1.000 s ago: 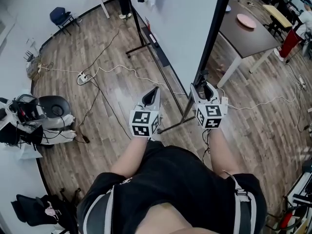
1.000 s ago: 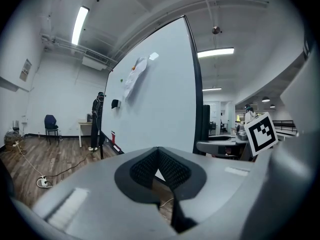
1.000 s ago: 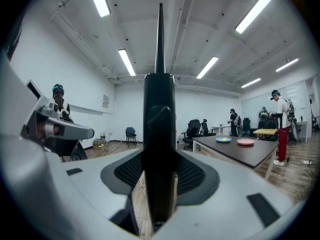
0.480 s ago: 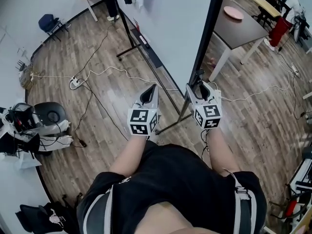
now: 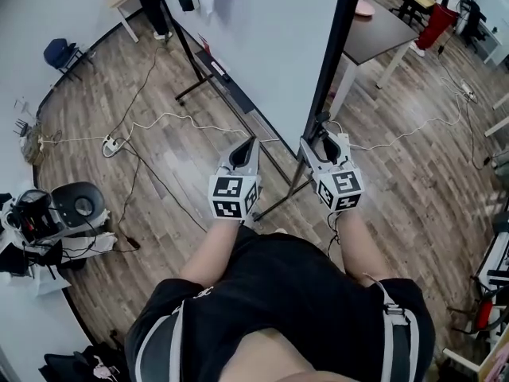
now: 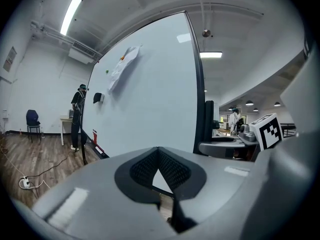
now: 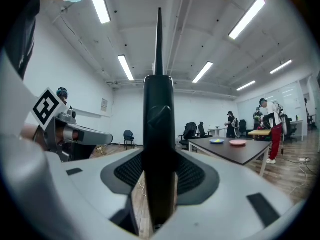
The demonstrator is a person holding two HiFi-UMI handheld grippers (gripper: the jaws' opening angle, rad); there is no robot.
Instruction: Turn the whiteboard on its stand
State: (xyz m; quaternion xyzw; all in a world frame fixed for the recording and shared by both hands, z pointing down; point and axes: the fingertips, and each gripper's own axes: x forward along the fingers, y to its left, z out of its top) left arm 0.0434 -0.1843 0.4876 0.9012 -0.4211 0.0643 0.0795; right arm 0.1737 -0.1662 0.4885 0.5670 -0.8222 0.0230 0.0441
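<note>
text: none readable | brands: none | numbers: none (wall notice (image 7: 104,104) too small to read)

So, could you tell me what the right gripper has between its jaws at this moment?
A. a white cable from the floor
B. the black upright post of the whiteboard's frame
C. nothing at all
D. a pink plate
B: the black upright post of the whiteboard fills the gap between the pads of the right gripper, which close on it from both sides, as that gripper's own view shows.
</note>
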